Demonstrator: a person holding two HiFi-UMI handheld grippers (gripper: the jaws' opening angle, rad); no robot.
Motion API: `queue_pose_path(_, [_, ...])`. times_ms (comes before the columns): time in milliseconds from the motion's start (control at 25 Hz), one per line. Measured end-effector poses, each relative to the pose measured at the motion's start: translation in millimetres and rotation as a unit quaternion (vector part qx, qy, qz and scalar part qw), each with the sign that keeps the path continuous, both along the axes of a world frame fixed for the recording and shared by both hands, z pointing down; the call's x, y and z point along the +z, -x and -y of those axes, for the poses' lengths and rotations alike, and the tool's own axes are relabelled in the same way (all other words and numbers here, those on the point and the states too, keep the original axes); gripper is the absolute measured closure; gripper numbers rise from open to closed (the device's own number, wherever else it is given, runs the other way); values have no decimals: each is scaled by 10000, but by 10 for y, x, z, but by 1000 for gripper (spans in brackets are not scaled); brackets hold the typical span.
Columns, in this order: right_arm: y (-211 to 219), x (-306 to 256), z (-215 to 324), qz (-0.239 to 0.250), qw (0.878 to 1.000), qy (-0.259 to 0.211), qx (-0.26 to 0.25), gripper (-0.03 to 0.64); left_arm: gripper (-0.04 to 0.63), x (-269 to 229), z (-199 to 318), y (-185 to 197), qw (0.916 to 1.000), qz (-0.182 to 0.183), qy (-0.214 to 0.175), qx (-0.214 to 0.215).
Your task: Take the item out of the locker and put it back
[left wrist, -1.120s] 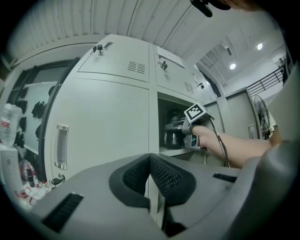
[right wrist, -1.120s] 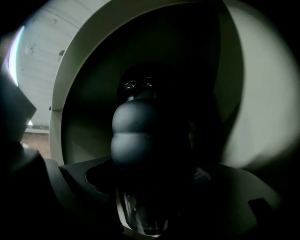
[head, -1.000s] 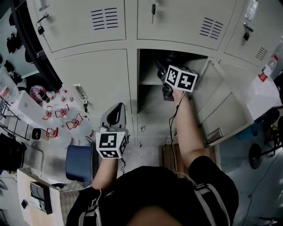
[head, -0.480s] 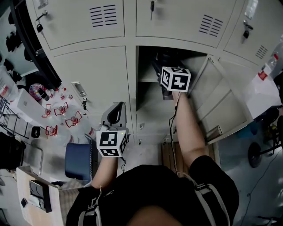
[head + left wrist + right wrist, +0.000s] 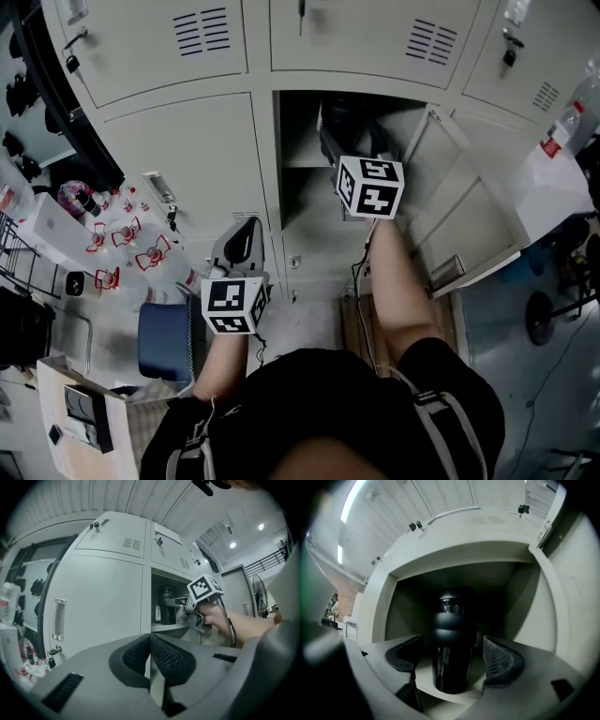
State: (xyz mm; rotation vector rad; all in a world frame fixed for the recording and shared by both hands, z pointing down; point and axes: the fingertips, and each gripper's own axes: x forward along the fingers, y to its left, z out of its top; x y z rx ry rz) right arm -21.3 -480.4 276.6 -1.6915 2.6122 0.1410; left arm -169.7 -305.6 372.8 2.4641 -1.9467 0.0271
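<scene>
Bottle: black bottle (image 5: 452,620) stands upright at the front edge of the locker shelf (image 5: 440,687).
Right gripper (image 5: 454,656): jaws wide, flanking the bottle, not yet gripping.
Left gripper (image 5: 150,653): jaws together, empty.
Technique: centre the bottle's body between the pads, close squarely, draw out level.

- We see a black bottle (image 5: 453,641) standing upright on the shelf (image 5: 423,674), near its front edge.
- Our locker (image 5: 440,557) is pale grey, its door (image 5: 464,220) open.
</scene>
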Motion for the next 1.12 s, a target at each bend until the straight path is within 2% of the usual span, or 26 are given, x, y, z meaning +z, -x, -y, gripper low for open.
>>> queue_pose_path(40, [-26,-22,-91,53,10000,-76,-19,218,583,3,-3,-25,10000,6,5,23])
queue_pose_path(120, [-86,-13,-280,201,9997,-110,-54,293,583,0,-8,-73,10000,18,-2,69])
queue_pose_path(200, [-154,48,-456,432,9990,-47,-76,444,583,-3,-9,-113,9999,25,-6,106])
queue_pose_path(280, [-233,117,-613,647,9979,-68,-32,559,583,5,-10,-155,9999,26,8,153])
queue_pose_path(320, [-266,156,-687,699,9975,-108,0,596,583,11,-11,-175,9998,28,17,179])
queue_pose_path(440, [-293,329,-885,713,9973,-140,-44,603,583,25,-14,-223,9997,27,26,234])
queue_pose_path(760, [-160,921,-1169,554,9974,301,-339,604,583,70,-5,-331,9993,44,67,373])
queue_pose_path(1120, [-71,936,-1257,600,9969,315,-408,604,583,44,-17,-337,9993,41,40,370])
